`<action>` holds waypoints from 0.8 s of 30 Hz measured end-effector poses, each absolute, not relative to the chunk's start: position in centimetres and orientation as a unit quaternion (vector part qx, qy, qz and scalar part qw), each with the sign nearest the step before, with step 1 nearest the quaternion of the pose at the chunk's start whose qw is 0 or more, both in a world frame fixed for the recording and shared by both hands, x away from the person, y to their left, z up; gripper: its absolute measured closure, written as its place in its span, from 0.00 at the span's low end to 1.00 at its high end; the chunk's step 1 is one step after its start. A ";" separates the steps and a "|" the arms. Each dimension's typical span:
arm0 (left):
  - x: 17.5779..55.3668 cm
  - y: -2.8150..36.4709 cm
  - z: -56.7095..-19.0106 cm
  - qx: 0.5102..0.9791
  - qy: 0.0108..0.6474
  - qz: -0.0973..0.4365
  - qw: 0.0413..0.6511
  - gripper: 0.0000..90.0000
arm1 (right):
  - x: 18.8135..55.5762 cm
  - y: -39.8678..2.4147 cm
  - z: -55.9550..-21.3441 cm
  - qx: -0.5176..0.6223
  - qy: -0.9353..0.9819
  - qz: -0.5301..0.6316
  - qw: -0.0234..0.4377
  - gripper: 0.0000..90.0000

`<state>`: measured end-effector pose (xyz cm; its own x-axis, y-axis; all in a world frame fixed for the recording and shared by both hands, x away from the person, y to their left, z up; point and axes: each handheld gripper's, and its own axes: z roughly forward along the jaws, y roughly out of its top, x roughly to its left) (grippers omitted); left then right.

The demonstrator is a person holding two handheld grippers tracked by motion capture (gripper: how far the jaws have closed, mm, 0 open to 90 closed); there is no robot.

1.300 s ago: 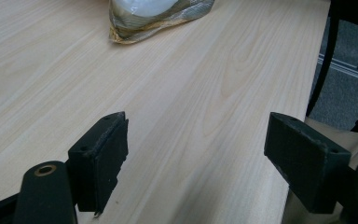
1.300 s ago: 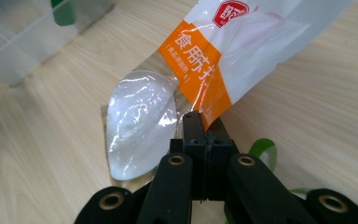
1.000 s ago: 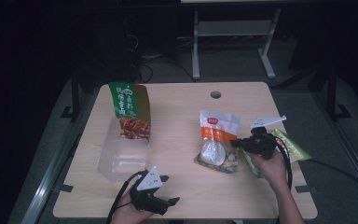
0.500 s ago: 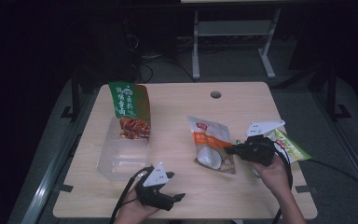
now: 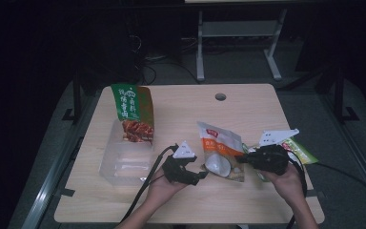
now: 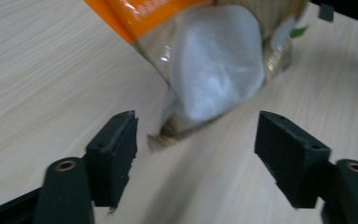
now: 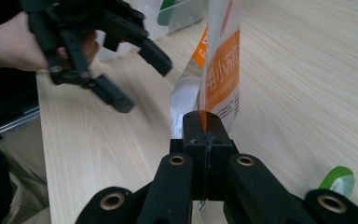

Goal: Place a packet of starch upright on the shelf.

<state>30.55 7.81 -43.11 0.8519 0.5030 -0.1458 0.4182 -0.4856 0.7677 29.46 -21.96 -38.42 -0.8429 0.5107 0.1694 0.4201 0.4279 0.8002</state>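
- Counting what lies on the wooden table [image 5: 248, 114] in the high view: one orange-and-white pouch [image 5: 220, 149], one green-and-red snack bag [image 5: 133, 112], one clear plastic tub [image 5: 126, 160], one green packet [image 5: 299, 150] at the right edge, and two grippers.
- The orange-and-white pouch sits a little right of centre in the high view, between the two grippers; its long axis runs from upper left to lower right of that frame, with the orange printed end towards the upper left and the clear end (a pale white lump shows through it) towards the lower right.
- The right gripper [image 7: 204, 122] has its jaws fully closed on the pouch's edge, the film pinched between them; in the right gripper view the pouch stands on edge, rising from the jaws to the top of the frame.
- The left gripper [image 6: 196, 140] has its jaws wide apart, though they have just been closing a little; the pouch's clear end lies ahead of them, above centre of the left gripper view, and neither pad touches it.
- The green-and-red snack bag lies in the left half of the high view, its lower end over the tub's far rim (its long axis runs up and down the frame).
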 end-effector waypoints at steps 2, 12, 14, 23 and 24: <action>31.5 7.6 -43.3 0.856 0.277 0.034 0.436 0.37 | 29.6 -22.0 -38.4 0.273 0.845 0.457 0.051 1.00; 33.8 6.7 -44.1 0.842 0.295 -0.028 0.450 0.56 | 30.0 -22.1 -38.6 0.262 0.849 0.455 0.049 1.00; 33.8 6.4 -44.2 0.842 0.295 -0.025 0.450 0.62 | 29.9 -22.1 -38.6 0.259 0.852 0.452 0.049 1.00; 33.2 6.2 -43.7 0.844 0.281 -0.010 0.456 0.97 | 30.0 -22.1 -38.7 0.264 0.853 0.446 0.059 1.00; 33.1 6.1 -43.7 0.846 0.278 -0.003 0.455 0.98 | 30.0 -22.1 -38.7 0.264 0.853 0.446 0.059 1.00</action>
<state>33.05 6.10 -43.69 0.8454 0.4673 -0.2588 0.4736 -0.4317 0.7677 30.04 -22.05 -38.68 -0.8535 0.5036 0.1342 0.3978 0.4632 0.7920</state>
